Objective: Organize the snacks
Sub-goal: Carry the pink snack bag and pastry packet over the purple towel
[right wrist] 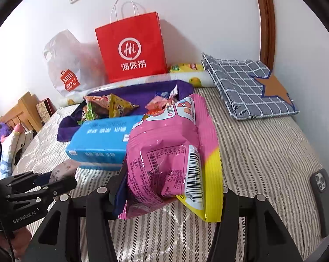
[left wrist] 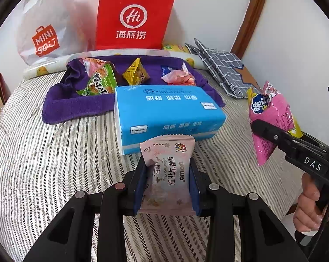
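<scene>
While both tools are loaded, the left gripper sits at bottom centre of the left wrist view, its blue-padded fingers clamped on a pale pink snowflake-crisp snack packet held upright above the grey-and-white striped bed cover. Right gripper, bottom centre of the right wrist view, is closed on a glossy pink-and-yellow snack bag, barcode facing the camera, bag tilted and off the bed. Same bag shows at right edge of the left view, pinched in the black tongs.

Just beyond the pale packet lies a blue plastic-wrapped tissue pack, flat on the stripes. Behind it, touching its far edge, a purple fabric tray holds a green crinkly snack pouch, a yellow pyramid-shaped snack pack and a small pink-red wrapped sweet.

Upper centre, a red paper carrier bag with white logo stands against the wall; a translucent white plastic shopping bag is beside it, upper left. Folded grey checked cloth at upper right of the right view. Dark phone lies at the right edge.
</scene>
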Demonstrator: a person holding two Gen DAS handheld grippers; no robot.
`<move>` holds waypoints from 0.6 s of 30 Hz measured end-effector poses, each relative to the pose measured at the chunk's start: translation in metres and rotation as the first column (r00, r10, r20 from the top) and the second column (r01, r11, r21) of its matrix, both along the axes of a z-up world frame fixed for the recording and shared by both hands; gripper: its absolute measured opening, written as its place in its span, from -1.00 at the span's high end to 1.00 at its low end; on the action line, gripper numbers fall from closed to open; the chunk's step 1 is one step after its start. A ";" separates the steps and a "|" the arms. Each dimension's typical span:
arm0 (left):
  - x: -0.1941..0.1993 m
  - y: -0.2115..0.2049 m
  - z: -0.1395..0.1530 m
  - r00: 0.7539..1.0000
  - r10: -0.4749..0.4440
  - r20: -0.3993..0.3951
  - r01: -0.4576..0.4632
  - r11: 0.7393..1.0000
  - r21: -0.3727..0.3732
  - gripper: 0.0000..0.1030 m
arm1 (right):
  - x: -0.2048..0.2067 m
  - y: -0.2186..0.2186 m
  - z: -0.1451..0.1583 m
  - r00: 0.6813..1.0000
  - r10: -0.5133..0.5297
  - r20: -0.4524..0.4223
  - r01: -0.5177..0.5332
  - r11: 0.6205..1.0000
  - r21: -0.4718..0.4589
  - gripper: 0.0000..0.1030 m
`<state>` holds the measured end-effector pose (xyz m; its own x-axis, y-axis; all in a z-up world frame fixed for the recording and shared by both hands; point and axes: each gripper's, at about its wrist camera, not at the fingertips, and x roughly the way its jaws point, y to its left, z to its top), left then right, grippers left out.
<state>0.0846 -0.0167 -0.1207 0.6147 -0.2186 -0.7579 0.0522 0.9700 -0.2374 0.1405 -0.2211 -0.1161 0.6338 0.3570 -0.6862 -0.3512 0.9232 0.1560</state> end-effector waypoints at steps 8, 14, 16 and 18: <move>-0.004 0.010 0.016 0.999 0.021 0.032 -0.021 1.000 -0.001 0.31 | -0.004 0.008 0.014 0.999 0.011 0.031 -0.011 1.000 0.000 -0.01; -0.007 0.019 0.026 0.998 0.040 0.045 -0.039 0.999 -0.012 0.31 | -0.006 0.012 0.024 0.998 0.017 0.053 -0.017 1.000 0.004 -0.01; -0.007 0.021 0.028 0.998 0.043 0.049 -0.043 0.999 -0.013 0.31 | -0.007 0.013 0.027 0.998 0.017 0.059 -0.018 1.000 0.006 -0.01; -0.007 0.022 0.031 0.998 0.046 0.053 -0.046 0.999 -0.013 0.31 | -0.007 0.014 0.029 0.998 0.018 0.063 -0.018 1.000 0.007 0.00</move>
<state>0.0774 0.0055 -0.0894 0.6638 -0.1981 -0.7212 0.0204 0.9687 -0.2473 0.1331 -0.2073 -0.0872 0.6694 0.3737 -0.6421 -0.3769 0.9156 0.1400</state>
